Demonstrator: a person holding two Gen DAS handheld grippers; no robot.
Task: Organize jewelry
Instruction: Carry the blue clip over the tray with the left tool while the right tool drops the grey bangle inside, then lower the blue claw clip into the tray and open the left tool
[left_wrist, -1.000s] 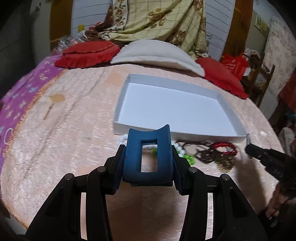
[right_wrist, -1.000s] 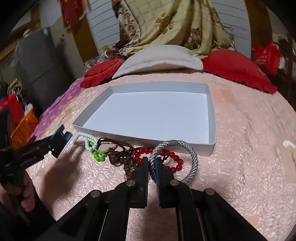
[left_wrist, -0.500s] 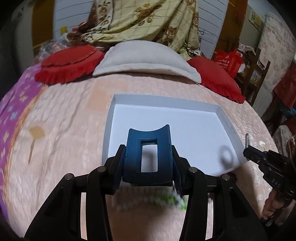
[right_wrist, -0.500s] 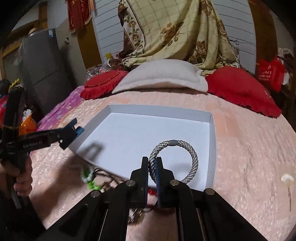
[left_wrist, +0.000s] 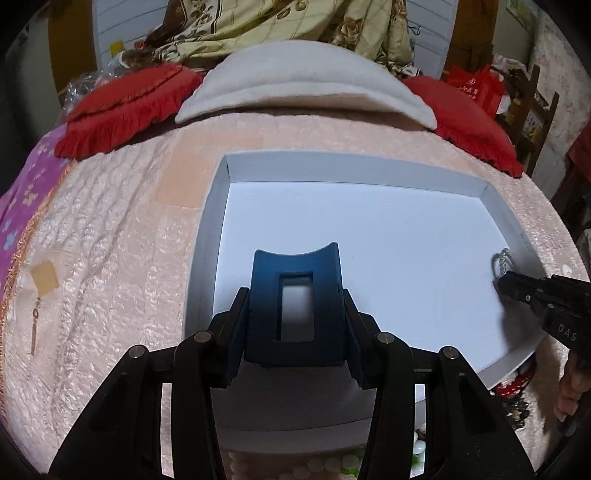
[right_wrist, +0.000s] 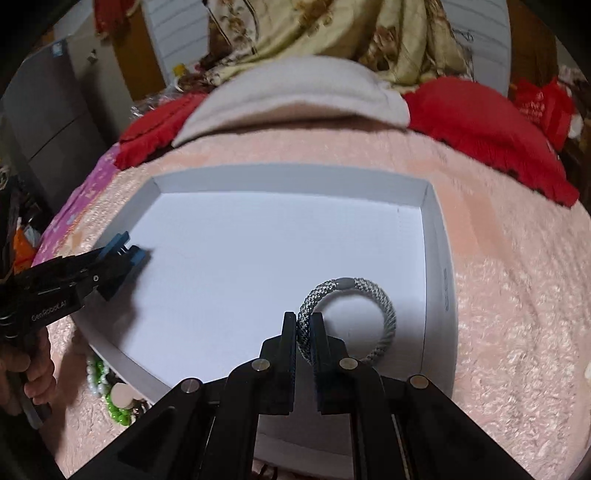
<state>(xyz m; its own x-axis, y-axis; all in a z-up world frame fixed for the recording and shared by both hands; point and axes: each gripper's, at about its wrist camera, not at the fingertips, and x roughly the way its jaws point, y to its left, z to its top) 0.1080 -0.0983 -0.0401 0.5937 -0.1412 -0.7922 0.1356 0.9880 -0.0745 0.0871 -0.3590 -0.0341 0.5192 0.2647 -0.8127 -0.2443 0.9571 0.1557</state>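
The left gripper (left_wrist: 295, 310) is part way open and squeezes a big blue hair claw clip (left_wrist: 295, 306) between its fingers. The clip is wide, so the jaws cannot go any closer. The right gripper (right_wrist: 303, 328) is nearly closed and pinches a thin grey and white braided hair tie (right_wrist: 351, 317) by one side, so the rest of the ring hangs out in front. Both grippers point down over the white box (left_wrist: 369, 170), which sits on the pink bedspread (left_wrist: 110, 229). The box has nothing lying in it yet, so these look like the first two things going in. The clip is over the left part of the box and the hair tie is over the right part, likely so they land apart and stay neat. More jewelry waits just outside the near wall of the box: green and white beads (right_wrist: 107, 391) and red beads (left_wrist: 513, 384). I think the next step is to open both grippers and let the things drop.
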